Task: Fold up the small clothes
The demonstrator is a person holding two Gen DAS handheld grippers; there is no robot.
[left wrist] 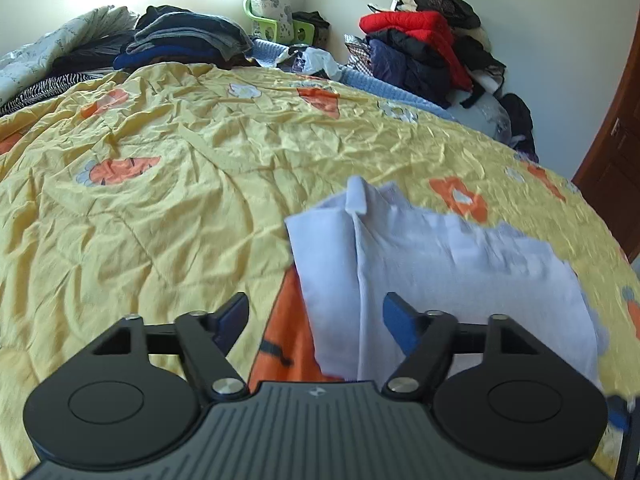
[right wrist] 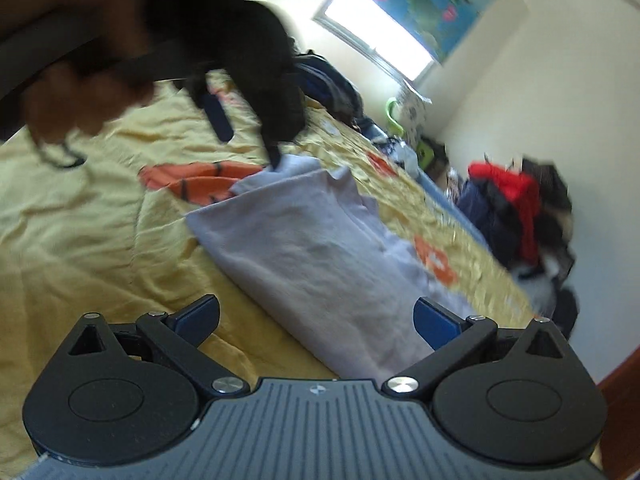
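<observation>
A small pale lavender garment (left wrist: 420, 264) lies partly folded on the yellow flowered bedspread (left wrist: 160, 200). My left gripper (left wrist: 316, 316) is open, its jaws wide apart just above the garment's near left part, holding nothing. In the right wrist view the same garment (right wrist: 320, 256) lies ahead, and my right gripper (right wrist: 316, 320) is open and empty over its near end. The left gripper (right wrist: 248, 136) shows there, blurred, at the garment's far corner, with the person's hand (right wrist: 72, 92) on it.
A stack of dark folded clothes (left wrist: 180, 40) sits at the bed's far side. A pile with a red jacket (left wrist: 420, 32) stands at the far right corner. A brown door (left wrist: 616, 152) is at the right. A green basket (left wrist: 276, 28) stands by the wall.
</observation>
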